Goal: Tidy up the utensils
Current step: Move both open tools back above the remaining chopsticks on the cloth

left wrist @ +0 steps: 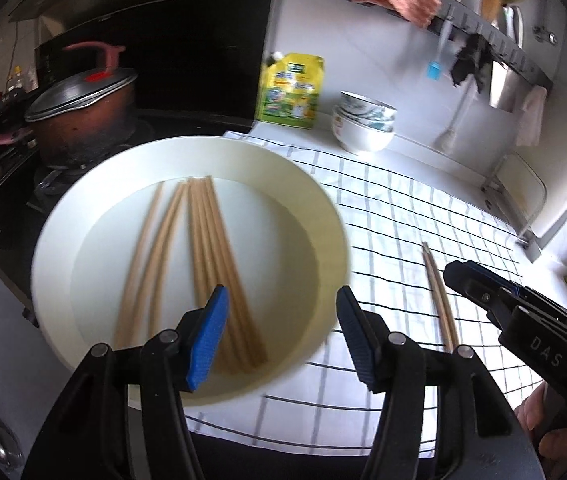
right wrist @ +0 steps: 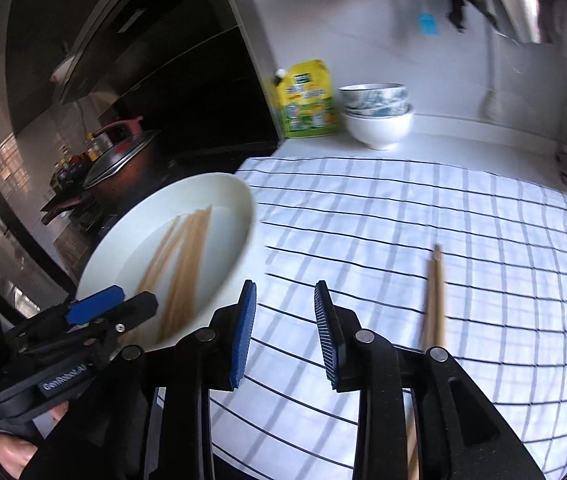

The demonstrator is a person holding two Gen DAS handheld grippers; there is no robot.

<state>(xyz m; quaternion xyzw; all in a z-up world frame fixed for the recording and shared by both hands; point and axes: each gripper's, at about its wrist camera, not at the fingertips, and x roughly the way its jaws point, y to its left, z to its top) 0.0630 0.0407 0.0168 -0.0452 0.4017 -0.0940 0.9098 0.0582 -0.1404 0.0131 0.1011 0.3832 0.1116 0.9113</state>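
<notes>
A white plate (left wrist: 323, 216) holds several wooden chopsticks (left wrist: 203, 260) lying side by side. My left gripper (left wrist: 281, 332) is open over the plate's near edge, its blue pads apart and empty. One pair of chopsticks (left wrist: 439, 300) lies on the checked cloth (left wrist: 423, 216) to the right of the plate. My right gripper (right wrist: 285, 332) is open and empty above the cloth, with the loose pair of chopsticks (right wrist: 435, 300) just to its right. The plate (right wrist: 239, 200) and its chopsticks (right wrist: 183, 256) are to the left in the right wrist view.
Stacked bowls (left wrist: 363, 124) and a yellow pouch (left wrist: 289, 90) stand at the back by the wall. A lidded pot (left wrist: 79, 116) sits on the stove at the left. Utensils and cloths hang on a wall rail (left wrist: 483, 32). The sink edge (left wrist: 523, 192) is at the right.
</notes>
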